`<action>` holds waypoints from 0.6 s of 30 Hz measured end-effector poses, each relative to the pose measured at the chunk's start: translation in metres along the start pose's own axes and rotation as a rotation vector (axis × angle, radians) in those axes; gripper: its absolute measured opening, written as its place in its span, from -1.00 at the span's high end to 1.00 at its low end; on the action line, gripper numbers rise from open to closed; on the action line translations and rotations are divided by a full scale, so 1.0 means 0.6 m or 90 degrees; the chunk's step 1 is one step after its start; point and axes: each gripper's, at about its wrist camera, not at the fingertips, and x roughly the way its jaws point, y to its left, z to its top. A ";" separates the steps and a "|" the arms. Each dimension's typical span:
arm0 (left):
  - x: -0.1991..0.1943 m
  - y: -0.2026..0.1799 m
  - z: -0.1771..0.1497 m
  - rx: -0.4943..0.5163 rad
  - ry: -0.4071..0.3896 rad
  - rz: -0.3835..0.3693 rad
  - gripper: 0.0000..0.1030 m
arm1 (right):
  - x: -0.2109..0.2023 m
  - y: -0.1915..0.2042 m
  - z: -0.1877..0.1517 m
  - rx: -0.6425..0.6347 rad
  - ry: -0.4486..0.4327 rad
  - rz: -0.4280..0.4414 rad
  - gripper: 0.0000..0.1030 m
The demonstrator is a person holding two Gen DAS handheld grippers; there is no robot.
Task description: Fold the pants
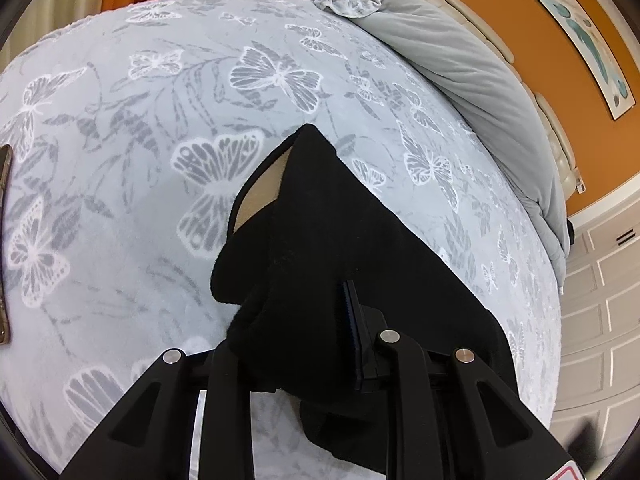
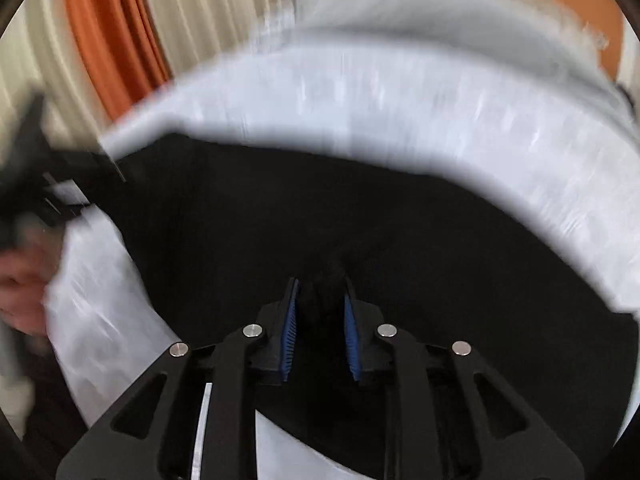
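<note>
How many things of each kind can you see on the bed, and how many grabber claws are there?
Black pants: 1
Butterfly blanket: 1
Grey pillow: 1
Crumpled grey cloth: 1
Phone-like thing at the edge: 1
Grippers: 2, the left gripper and the right gripper, both pinching the pants
Total: 7

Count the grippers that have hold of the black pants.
2. The left gripper clamps a bunched fold near the pants' tan-lined end; the right gripper pinches a ridge of the black cloth mid-garment, in a blurred view.
</note>
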 end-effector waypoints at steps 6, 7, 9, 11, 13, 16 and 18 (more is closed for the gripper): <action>-0.008 -0.013 0.003 0.001 -0.003 -0.021 0.62 | -0.163 -0.089 0.021 0.075 -0.143 -0.025 -0.36; -0.009 -0.016 0.003 0.003 -0.004 -0.022 0.62 | -0.199 -0.125 0.015 0.102 -0.175 -0.056 -0.47; -0.012 -0.024 0.002 0.011 -0.010 -0.026 0.62 | -0.236 -0.187 0.003 0.151 -0.195 -0.110 -0.47; -0.018 -0.040 -0.002 0.034 -0.025 -0.020 0.62 | -0.270 -0.265 -0.028 0.231 -0.183 -0.168 -0.47; -0.021 -0.051 -0.007 0.050 -0.038 -0.007 0.62 | -0.289 -0.326 -0.057 0.295 -0.159 -0.205 -0.43; -0.019 -0.063 -0.016 0.055 -0.045 0.003 0.62 | -0.297 -0.417 -0.104 0.380 -0.120 -0.240 -0.29; -0.018 -0.070 -0.021 0.062 -0.053 0.010 0.62 | -0.288 -0.448 -0.129 0.410 -0.094 -0.209 -0.21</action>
